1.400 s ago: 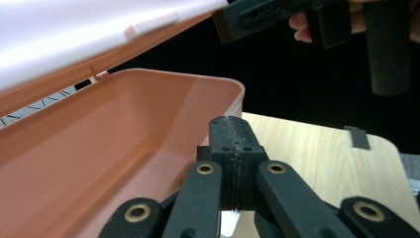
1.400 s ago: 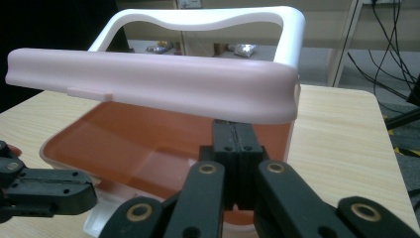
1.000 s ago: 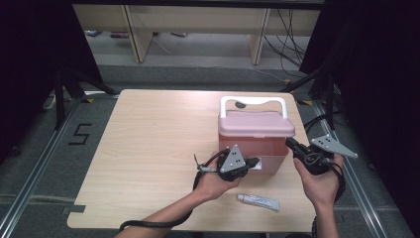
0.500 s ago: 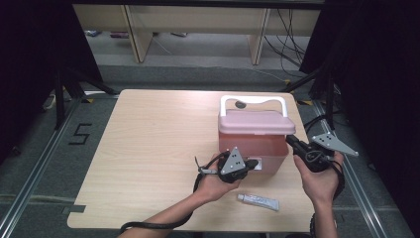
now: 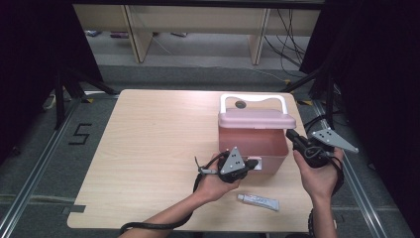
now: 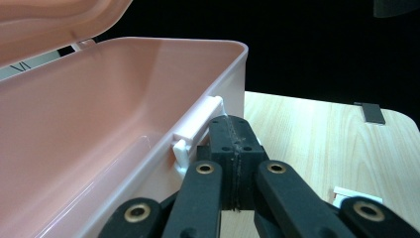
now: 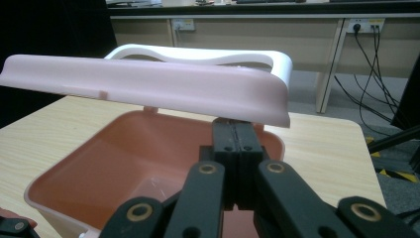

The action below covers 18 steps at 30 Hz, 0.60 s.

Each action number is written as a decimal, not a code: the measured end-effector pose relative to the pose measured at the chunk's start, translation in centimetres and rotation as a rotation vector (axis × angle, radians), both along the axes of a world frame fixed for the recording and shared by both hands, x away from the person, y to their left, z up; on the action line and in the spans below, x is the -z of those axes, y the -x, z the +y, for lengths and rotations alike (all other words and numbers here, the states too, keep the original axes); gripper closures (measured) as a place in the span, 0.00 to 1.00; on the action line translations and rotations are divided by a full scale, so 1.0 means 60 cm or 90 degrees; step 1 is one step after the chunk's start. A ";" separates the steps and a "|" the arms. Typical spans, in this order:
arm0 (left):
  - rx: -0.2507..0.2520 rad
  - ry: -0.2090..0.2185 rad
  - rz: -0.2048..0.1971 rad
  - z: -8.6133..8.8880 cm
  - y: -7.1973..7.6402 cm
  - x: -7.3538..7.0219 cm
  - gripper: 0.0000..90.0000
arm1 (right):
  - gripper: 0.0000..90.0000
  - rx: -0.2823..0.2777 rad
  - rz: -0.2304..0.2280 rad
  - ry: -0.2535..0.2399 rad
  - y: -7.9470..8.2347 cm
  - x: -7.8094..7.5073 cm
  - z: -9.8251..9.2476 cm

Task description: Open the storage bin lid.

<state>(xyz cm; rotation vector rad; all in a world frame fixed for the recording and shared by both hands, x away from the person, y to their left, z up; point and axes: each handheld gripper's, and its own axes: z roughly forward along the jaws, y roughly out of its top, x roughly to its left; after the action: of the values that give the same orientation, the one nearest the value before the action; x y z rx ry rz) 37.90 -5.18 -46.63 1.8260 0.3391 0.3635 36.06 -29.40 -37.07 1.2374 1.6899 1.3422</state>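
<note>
step: we lift the lid (image 7: pixel 148 84) of the box (image 5: pixel 257 144), right gripper (image 7: pixel 236 130) under its 3 o'clock edge
fingers: both grippers closed, empty; left gripper (image 6: pixel 232 133) by the latch (image 6: pixel 198 131)
next: we push the lid fully back

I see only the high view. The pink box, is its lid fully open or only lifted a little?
Observer: Only lifted. In the right gripper view the lid hangs tilted over the pink box, and the right gripper, jaws shut, has its tips right under the lid's front edge.
Operator: Is something inside the box?
Observer: The part of the floor visible in the right gripper view is bare.
Operator: Where is the left gripper?
Observer: The left gripper, shut, is at the white latch on the box's front wall.
</note>
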 end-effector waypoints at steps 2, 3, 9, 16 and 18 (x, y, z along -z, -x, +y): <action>-0.001 0.001 0.000 0.000 0.000 0.000 1.00 | 1.00 -0.003 0.000 0.001 -0.001 -0.004 0.000; -0.003 0.003 0.003 0.000 0.001 0.001 1.00 | 1.00 -0.002 -0.005 0.007 -0.002 -0.005 0.000; -0.003 0.002 0.007 0.000 0.000 0.000 1.00 | 1.00 0.004 -0.005 0.006 -0.006 -0.015 0.003; -0.001 0.003 0.010 0.001 -0.001 0.001 1.00 | 1.00 0.005 -0.027 0.018 -0.017 -0.024 0.005; -0.002 0.002 0.010 0.001 -0.001 0.000 1.00 | 1.00 0.008 -0.030 0.019 -0.019 -0.027 0.004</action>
<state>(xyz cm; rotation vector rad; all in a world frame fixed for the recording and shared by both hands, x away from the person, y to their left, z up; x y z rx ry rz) 37.94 -5.13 -46.65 1.8266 0.3528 0.3508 37.21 -29.17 -35.47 1.1889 1.6612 1.3231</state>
